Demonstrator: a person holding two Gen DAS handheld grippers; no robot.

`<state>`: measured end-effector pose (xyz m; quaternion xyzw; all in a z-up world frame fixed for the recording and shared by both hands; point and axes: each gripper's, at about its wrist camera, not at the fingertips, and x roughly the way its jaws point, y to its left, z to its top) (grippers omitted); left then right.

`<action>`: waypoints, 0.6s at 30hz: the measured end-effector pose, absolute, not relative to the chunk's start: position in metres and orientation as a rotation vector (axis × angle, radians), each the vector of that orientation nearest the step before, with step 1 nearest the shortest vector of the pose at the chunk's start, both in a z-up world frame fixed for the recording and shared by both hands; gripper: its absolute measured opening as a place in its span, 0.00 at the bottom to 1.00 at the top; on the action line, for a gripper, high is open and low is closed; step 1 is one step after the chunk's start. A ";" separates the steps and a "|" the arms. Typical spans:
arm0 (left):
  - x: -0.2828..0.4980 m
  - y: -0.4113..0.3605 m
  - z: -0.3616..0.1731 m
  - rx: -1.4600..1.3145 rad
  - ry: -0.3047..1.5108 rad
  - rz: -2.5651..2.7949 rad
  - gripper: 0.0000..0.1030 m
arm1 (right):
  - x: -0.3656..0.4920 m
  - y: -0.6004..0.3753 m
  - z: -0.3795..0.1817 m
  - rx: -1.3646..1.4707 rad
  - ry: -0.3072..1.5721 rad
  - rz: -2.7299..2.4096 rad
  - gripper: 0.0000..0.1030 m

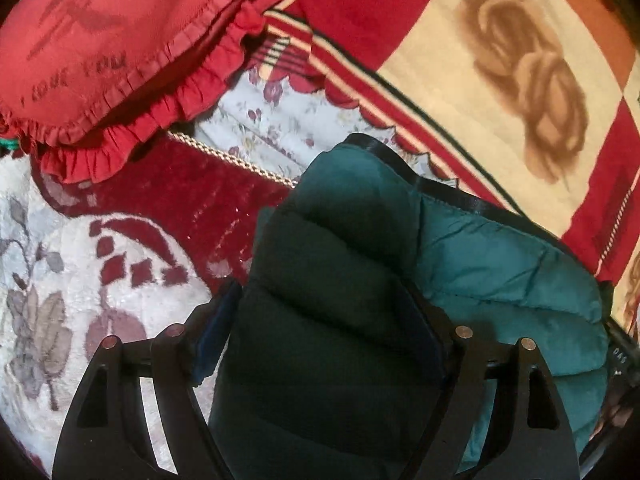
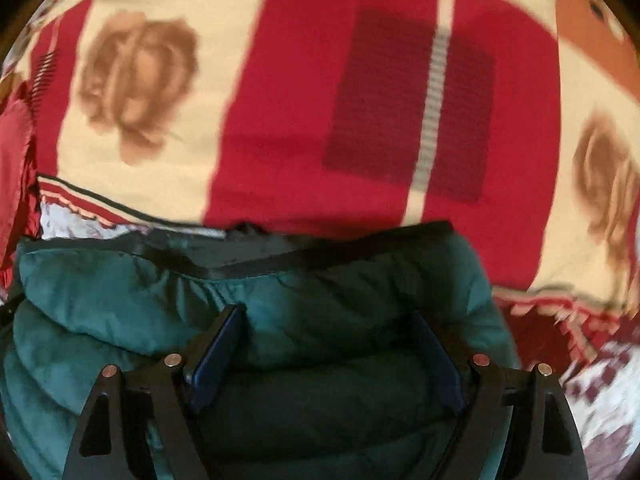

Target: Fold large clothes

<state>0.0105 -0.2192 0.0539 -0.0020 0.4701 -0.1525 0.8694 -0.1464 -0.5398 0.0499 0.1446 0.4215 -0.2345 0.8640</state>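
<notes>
A dark green quilted puffer jacket (image 1: 480, 264) with a black zipper edge lies bunched on the bed. It also fills the lower half of the right wrist view (image 2: 120, 288). My left gripper (image 1: 320, 296) has its jaws wide apart with a thick fold of the jacket between them. My right gripper (image 2: 328, 316) stands the same way, jaws wide with padded jacket between the blue pads (image 2: 218, 352). Whether the pads press the fabric cannot be seen.
A red frilled cushion (image 1: 120, 40) lies at the upper left. A cream and red blanket with brown roses (image 2: 320, 100) covers the bed beyond the jacket. A white and maroon floral blanket (image 1: 80, 280) lies to the left.
</notes>
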 end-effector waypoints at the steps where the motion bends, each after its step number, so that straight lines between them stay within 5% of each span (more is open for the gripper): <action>1: 0.010 -0.220 0.053 0.002 0.975 -0.317 0.79 | -0.147 -0.542 0.044 0.321 0.883 -0.492 0.81; 18: 0.006 -0.228 0.047 0.049 0.888 -0.311 0.79 | -0.153 -0.559 0.022 0.347 0.875 -0.511 0.87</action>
